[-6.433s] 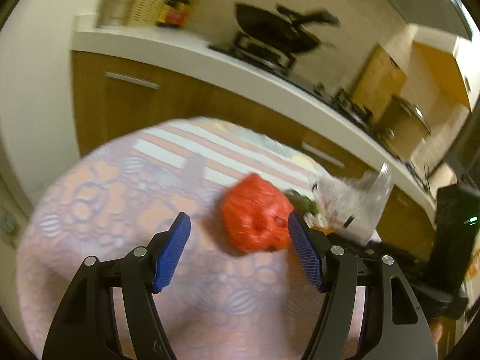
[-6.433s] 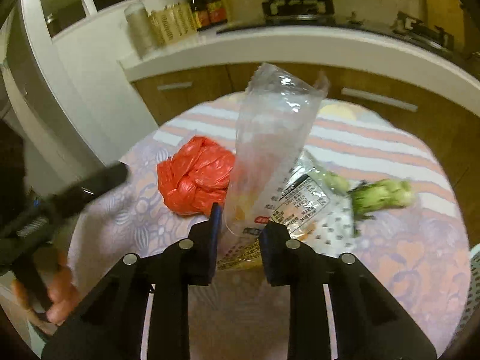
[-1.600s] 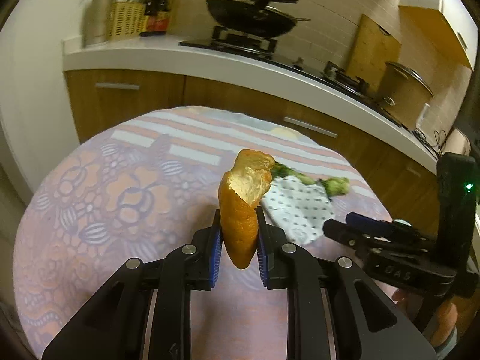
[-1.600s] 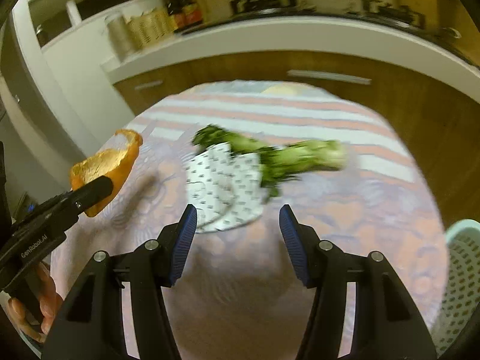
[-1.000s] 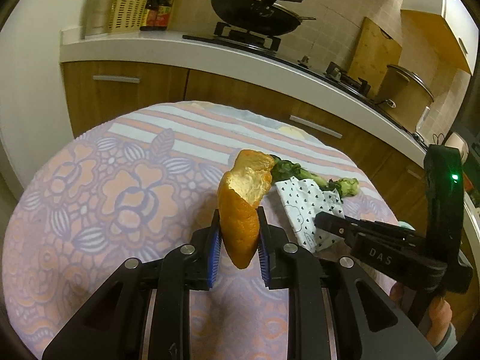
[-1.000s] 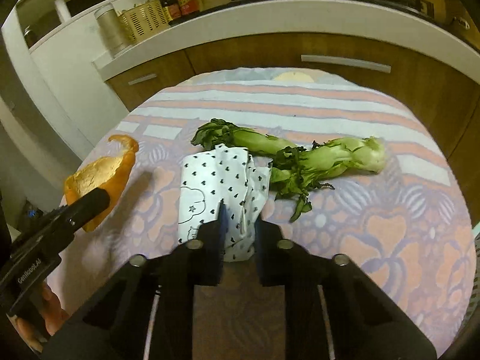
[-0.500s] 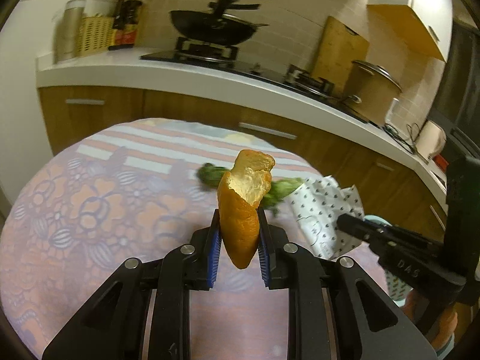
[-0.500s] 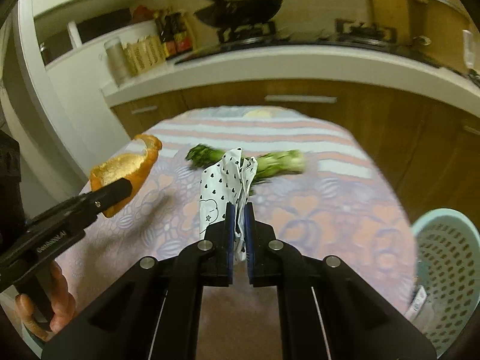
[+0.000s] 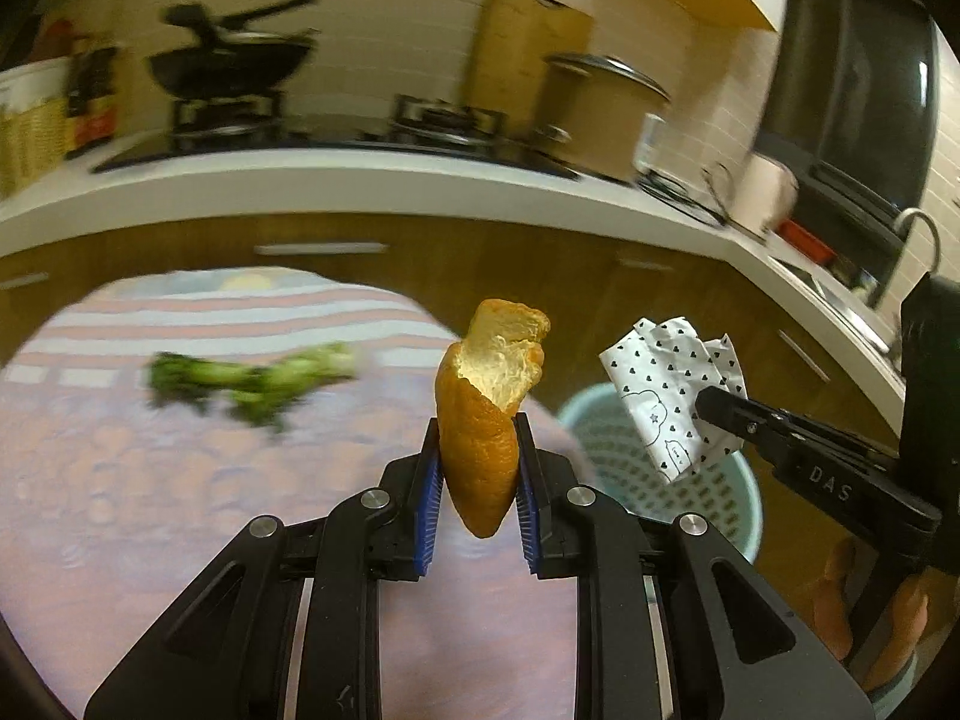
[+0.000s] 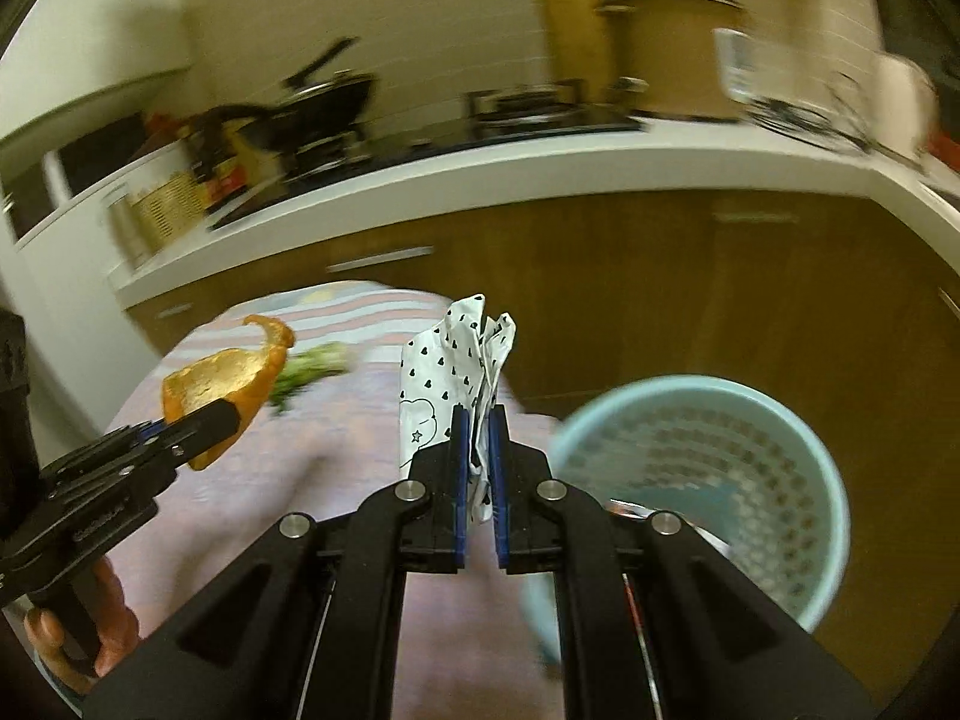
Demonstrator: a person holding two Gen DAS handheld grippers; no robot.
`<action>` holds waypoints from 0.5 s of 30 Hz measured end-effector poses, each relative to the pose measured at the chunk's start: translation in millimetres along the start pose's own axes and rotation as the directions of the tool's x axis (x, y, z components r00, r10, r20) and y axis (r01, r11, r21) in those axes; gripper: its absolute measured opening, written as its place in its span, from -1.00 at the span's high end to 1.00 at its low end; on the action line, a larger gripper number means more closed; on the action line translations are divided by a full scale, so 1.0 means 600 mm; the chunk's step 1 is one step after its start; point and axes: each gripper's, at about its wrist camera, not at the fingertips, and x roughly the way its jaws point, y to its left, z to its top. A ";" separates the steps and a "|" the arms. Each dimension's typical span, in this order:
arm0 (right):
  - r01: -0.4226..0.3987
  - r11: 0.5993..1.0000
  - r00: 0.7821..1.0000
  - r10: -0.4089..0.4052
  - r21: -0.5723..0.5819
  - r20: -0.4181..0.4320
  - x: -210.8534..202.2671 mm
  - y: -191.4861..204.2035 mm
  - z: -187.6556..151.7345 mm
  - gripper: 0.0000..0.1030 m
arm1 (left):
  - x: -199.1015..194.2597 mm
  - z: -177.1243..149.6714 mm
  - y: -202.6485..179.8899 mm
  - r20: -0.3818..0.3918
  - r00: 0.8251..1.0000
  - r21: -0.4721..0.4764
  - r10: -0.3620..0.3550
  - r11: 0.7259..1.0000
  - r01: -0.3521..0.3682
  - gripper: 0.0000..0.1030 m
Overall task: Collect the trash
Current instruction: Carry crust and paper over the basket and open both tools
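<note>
You have two loads in the air. Your left hand-held gripper point(image 9: 477, 483) is clamped on one curled orange peel point(image 9: 487, 414); your right hand-held gripper point(image 10: 477, 462) pinches one crumpled heart-print paper point(image 10: 447, 369). One perforated pale-blue basket point(image 10: 774, 438) stands beside the worktop point(image 9: 90, 480), its contents too blurred to name. Leafy greens point(image 9: 252, 381) lie on the floral cloth.

Home kitchen; gas stove point(image 9: 438, 120) with black wok point(image 9: 231, 69) on a white countertop point(image 9: 360, 180); wood cabinet fronts point(image 10: 660, 276) below; big lidded pot point(image 9: 600, 102), sink tap point(image 9: 918, 234), condiment bottles point(image 10: 219, 174); floral tablecloth point(image 9: 90, 480) on round table.
</note>
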 end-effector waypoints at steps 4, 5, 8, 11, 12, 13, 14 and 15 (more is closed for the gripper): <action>0.077 0.996 0.997 -0.077 0.050 -0.010 -0.005 -0.070 -0.012 0.90 | 0.049 -0.003 -0.056 -0.041 0.999 0.051 -0.003 0.999 0.005 0.61; 0.090 0.994 0.996 -0.089 0.064 -0.015 -0.005 -0.085 -0.015 0.90 | 0.061 -0.005 -0.068 -0.053 0.999 0.064 -0.011 0.998 0.015 0.61; 0.121 0.986 0.992 -0.116 0.114 -0.045 -0.001 -0.128 -0.024 0.90 | 0.095 -0.009 -0.095 -0.097 0.994 0.078 -0.050 0.995 0.058 0.61; 0.141 0.979 0.988 -0.131 0.144 -0.077 0.009 -0.152 -0.032 0.90 | 0.126 -0.013 -0.120 -0.132 0.989 0.095 -0.071 0.992 0.084 0.61; 0.144 0.978 0.988 -0.133 0.150 -0.085 0.012 -0.156 -0.033 0.90 | 0.135 -0.014 -0.128 -0.142 0.987 0.101 -0.075 0.991 0.089 0.61; 0.147 0.977 0.987 -0.134 0.157 -0.095 0.017 -0.160 -0.034 0.90 | 0.145 -0.016 -0.137 -0.154 0.985 0.110 -0.080 0.989 0.098 0.61; 0.150 0.975 0.986 -0.135 0.162 -0.100 0.020 -0.163 -0.035 0.90 | 0.154 -0.015 -0.144 -0.160 0.984 0.117 -0.079 0.988 0.099 0.61; 0.152 0.974 0.985 -0.135 0.166 -0.106 0.023 -0.165 -0.036 0.90 | 0.159 -0.016 -0.148 -0.161 0.984 0.127 -0.070 0.988 0.091 0.61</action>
